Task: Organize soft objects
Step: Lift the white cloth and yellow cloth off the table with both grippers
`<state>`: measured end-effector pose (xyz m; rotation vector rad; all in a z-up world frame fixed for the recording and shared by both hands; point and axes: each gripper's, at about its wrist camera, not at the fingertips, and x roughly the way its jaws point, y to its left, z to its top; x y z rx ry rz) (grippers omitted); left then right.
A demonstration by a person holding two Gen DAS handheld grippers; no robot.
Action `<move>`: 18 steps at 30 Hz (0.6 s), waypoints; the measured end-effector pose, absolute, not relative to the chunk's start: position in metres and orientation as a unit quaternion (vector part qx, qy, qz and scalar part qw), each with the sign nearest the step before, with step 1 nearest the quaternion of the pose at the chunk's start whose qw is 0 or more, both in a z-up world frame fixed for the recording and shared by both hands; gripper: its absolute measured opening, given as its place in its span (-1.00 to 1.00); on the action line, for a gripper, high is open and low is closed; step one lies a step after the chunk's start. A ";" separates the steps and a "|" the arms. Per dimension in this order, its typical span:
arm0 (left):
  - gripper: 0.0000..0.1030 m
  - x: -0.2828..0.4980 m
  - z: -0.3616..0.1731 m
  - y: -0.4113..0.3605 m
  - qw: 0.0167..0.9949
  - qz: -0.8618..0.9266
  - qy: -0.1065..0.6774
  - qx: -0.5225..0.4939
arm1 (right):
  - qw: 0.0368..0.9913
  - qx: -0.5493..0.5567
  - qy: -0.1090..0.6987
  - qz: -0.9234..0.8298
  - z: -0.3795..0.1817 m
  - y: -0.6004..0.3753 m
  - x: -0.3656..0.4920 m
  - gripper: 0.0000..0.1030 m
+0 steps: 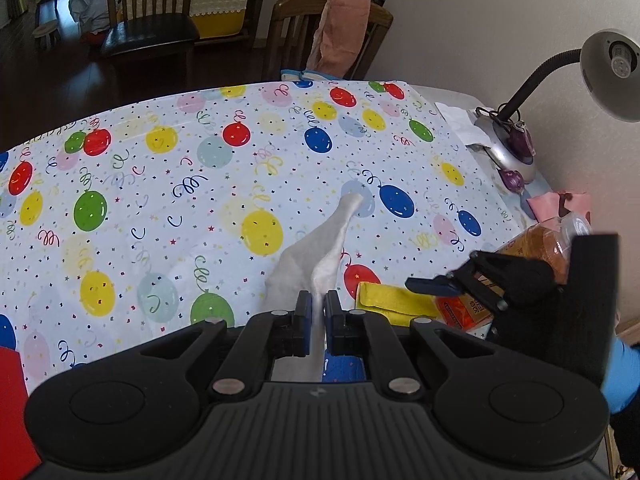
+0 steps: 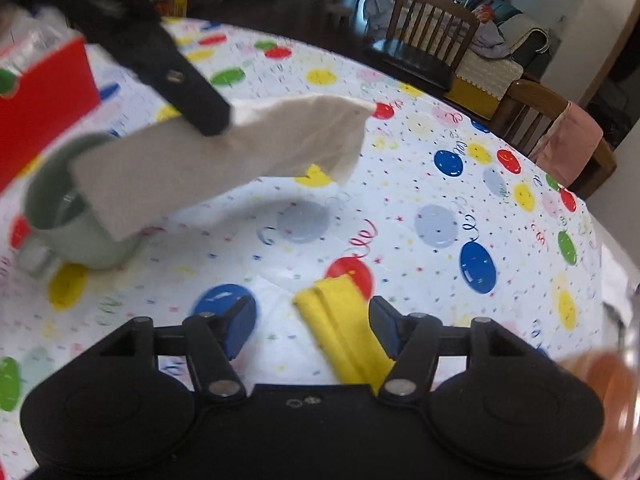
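**White cloth lifted clear while the yellow one waited**

In the right wrist view, a red box sat at the upper left, with a pale green mug below it. Above the mug hung a folded white cloth, pinched by the left gripper, whose jaws were clenched on its edge; held this way, the cloth dangled free of the balloon-print tablecloth, probably for moving or refolding. At lower centre, the right gripper stood released, its jaws wide around a folded yellow cloth lying flat on the table, apparently ready to grasp it next.
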<state>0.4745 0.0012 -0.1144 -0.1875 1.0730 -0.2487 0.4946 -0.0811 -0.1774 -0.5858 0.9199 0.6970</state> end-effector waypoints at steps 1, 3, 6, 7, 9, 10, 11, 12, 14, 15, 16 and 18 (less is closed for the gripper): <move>-0.87 0.474 -0.115 0.001 0.848 -0.117 0.509 -0.088 | 0.791 -0.277 0.438 0.324 -0.180 -0.080 0.500 0.21; -0.87 0.473 -0.116 0.002 0.847 -0.116 0.511 -0.089 | 0.789 -0.275 0.451 0.314 -0.185 -0.080 0.510 0.21; -0.87 0.473 -0.117 0.004 0.846 -0.115 0.512 -0.091 | 0.780 -0.260 0.475 0.314 -0.193 -0.081 0.520 0.21; -0.87 0.473 -0.118 0.004 0.846 -0.114 0.513 -0.092 | 0.777 -0.255 0.481 0.316 -0.196 -0.081 0.523 0.22; -0.87 0.473 -0.119 0.005 0.845 -0.114 0.514 -0.094 | 0.777 -0.264 0.479 0.312 -0.200 -0.081 0.523 0.22; -0.87 0.473 -0.119 0.005 0.845 -0.113 0.515 -0.095 | 0.776 -0.267 0.478 0.313 -0.201 -0.082 0.523 0.22; -0.87 0.473 -0.120 0.006 0.844 -0.112 0.515 -0.095 | 0.776 -0.266 0.478 0.313 -0.201 -0.082 0.524 0.19; -0.87 0.473 -0.120 0.006 0.844 -0.112 0.515 -0.096 | 0.777 -0.266 0.477 0.312 -0.200 -0.083 0.525 0.09; -0.87 0.473 -0.121 0.007 0.844 -0.110 0.516 -0.096 | 0.781 -0.270 0.473 0.306 -0.199 -0.085 0.526 -0.06; -0.87 0.472 -0.121 0.007 0.844 -0.110 0.516 -0.096 | 0.780 -0.273 0.471 0.309 -0.199 -0.086 0.525 -0.07; -0.87 0.472 -0.121 0.007 0.844 -0.110 0.516 -0.096 | 0.779 -0.280 0.468 0.311 -0.200 -0.085 0.523 -0.07; -0.87 0.472 -0.121 0.007 0.844 -0.109 0.516 -0.097 | 0.778 -0.296 0.458 0.313 -0.201 -0.083 0.518 -0.12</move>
